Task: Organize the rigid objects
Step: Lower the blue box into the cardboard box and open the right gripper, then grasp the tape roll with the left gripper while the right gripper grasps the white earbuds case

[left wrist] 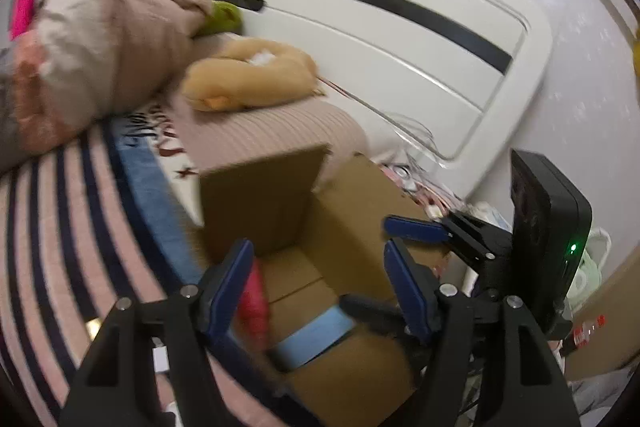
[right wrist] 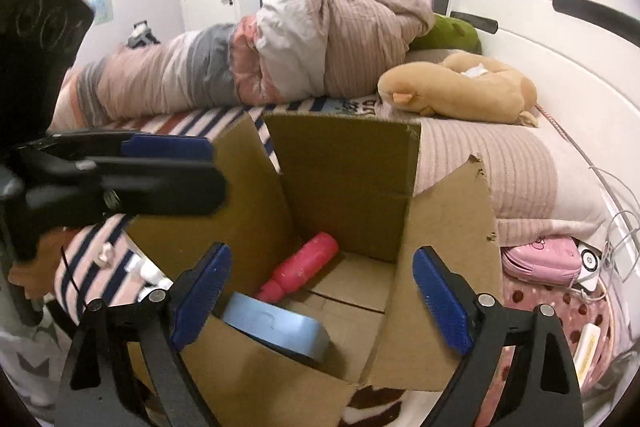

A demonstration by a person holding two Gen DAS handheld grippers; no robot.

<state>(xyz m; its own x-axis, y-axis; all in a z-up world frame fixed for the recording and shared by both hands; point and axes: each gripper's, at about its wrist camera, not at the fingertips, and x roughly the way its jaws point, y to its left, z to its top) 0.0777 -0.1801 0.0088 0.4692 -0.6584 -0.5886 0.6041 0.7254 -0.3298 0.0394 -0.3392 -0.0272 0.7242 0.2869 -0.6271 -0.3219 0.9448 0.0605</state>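
We see both grippers, left gripper (left wrist: 320, 279) and right gripper (right wrist: 322, 291), spread and empty (nothing pinched) above the cardboard box (right wrist: 348, 163); upright flaps flank the jaws, with the pink bottle (right wrist: 304, 265) and blue tape roll (right wrist: 280, 327) below them.

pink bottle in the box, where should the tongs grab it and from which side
Probably the wide body of the pink bottle, from above through the open top of the cardboard box. It lies tilted, narrow cap low beside the blue tape roll, so close across the body's width.

The open brown cardboard box (right wrist: 344, 187) admits entry from above; its upright flaps (left, rear, right) wall three sides. A pink plastic bottle (right wrist: 300, 265) and light-blue tape roll (right wrist: 280, 327) occupy the floor.
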